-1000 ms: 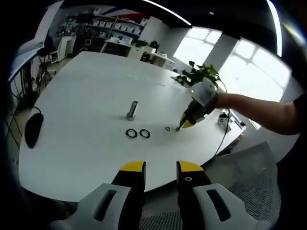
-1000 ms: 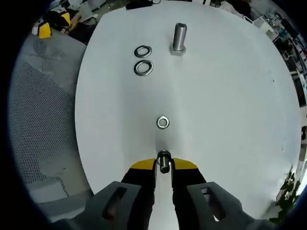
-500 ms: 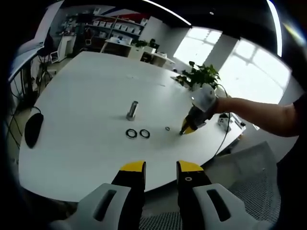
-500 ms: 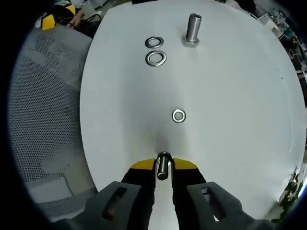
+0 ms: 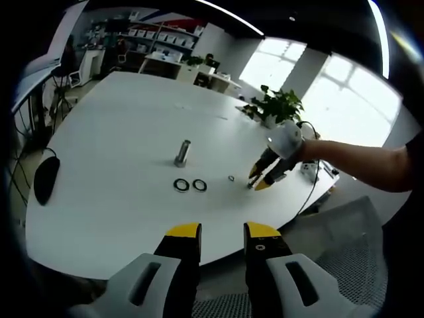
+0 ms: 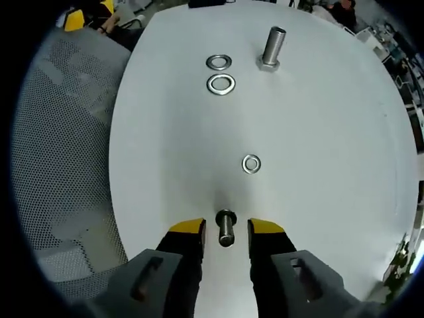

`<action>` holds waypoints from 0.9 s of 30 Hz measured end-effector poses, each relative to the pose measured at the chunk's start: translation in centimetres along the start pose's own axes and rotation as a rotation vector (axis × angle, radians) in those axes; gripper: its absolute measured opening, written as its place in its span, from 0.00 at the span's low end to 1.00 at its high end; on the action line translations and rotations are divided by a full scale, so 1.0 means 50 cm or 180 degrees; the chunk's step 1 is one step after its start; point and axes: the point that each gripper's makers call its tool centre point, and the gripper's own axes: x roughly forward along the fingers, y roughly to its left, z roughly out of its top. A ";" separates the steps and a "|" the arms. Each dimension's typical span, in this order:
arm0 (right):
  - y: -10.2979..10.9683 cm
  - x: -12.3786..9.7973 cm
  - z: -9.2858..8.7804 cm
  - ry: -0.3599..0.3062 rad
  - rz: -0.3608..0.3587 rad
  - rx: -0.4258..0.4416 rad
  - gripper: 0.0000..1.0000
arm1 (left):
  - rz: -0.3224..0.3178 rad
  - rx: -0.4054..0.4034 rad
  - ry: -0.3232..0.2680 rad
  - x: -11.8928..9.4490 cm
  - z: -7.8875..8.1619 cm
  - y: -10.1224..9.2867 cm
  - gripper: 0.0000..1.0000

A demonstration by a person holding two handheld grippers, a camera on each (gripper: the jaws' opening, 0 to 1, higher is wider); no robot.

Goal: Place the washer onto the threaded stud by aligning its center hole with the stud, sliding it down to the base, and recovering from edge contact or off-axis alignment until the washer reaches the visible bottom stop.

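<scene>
Right gripper [image 6: 225,232] has its jaws spread apart, with a small bolt [image 6: 226,228] sitting loose between them on the white table [image 6: 331,132]. The washer [image 6: 251,163] lies flat just beyond it, well short of the tall stud [image 6: 272,48] at the far end, probably next to grab. Left gripper [image 5: 222,233] hangs back off the near table edge, jaws apart, holding nothing.

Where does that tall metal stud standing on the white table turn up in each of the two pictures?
Left gripper view: the threaded stud stands mid-table, left of centre, beyond the pair of washers.
Right gripper view: the threaded stud stands near the top, right of the pair of washers.
Shared landmark: that pair of washers.
</scene>
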 end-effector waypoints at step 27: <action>-0.049 -0.074 0.111 -0.0541 -0.0226 0.0048 0.43 | -0.0027 0.0015 0.0009 0.000 -0.001 -0.003 0.23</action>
